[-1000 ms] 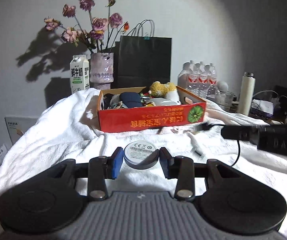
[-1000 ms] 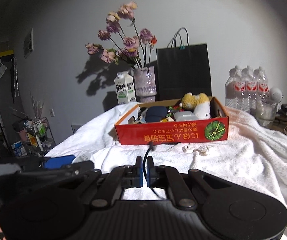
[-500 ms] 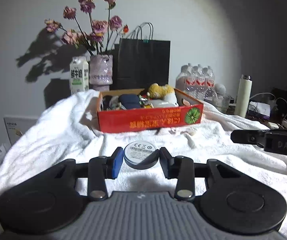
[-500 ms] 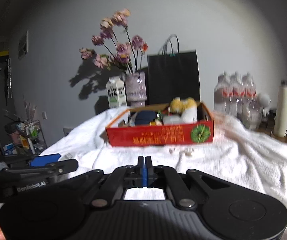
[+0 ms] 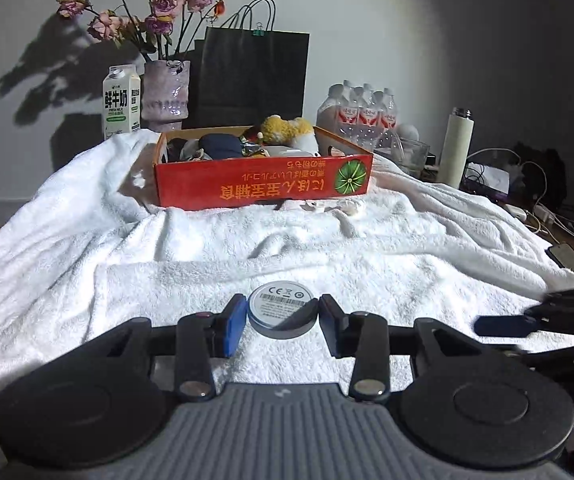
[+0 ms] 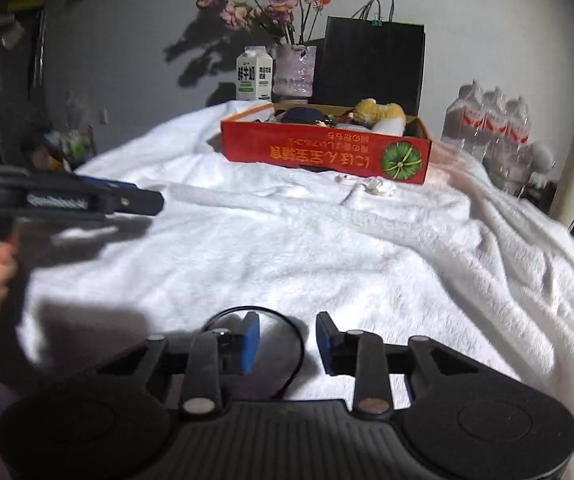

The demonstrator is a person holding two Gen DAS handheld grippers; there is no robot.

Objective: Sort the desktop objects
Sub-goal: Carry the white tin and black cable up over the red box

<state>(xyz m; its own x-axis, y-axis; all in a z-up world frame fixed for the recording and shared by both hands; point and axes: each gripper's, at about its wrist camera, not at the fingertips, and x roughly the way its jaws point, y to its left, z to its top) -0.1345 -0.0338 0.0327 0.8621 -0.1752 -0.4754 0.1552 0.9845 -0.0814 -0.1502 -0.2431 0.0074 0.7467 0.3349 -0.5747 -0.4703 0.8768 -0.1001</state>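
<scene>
Surface: white fleecy towel (image 5: 367, 248) draped over the table, dim room, hard light from the front.
Backdrop: red cardboard box (image 5: 263, 184) at the far end, already holding a plush toy (image 5: 283, 128) and other small things; milk carton (image 5: 122, 102), vase of dried roses (image 5: 165, 94) and black paper bag (image 5: 253, 76) stand behind it.
Left hand-held gripper (image 5: 281, 316): your pads pinch a round grey puck-shaped device (image 5: 281, 308), label face up, carried just above the towel.
Right hand-held gripper (image 6: 287, 340): jaws have just been opening and now stand apart; a thin black cable (image 6: 287, 344) loops on the towel between them, neither pad pressing it.
Loose items: small white bits (image 6: 379, 186) lie on the towel just before the box front.
Step in hand: by my reading, you are letting the cable go on the near towel while the puck waits in your left grip.
Next move calls for: lift your right clear of the loop without snagging it; then carry the puck forward over the box wall and release it inside, if the box is its place.
</scene>
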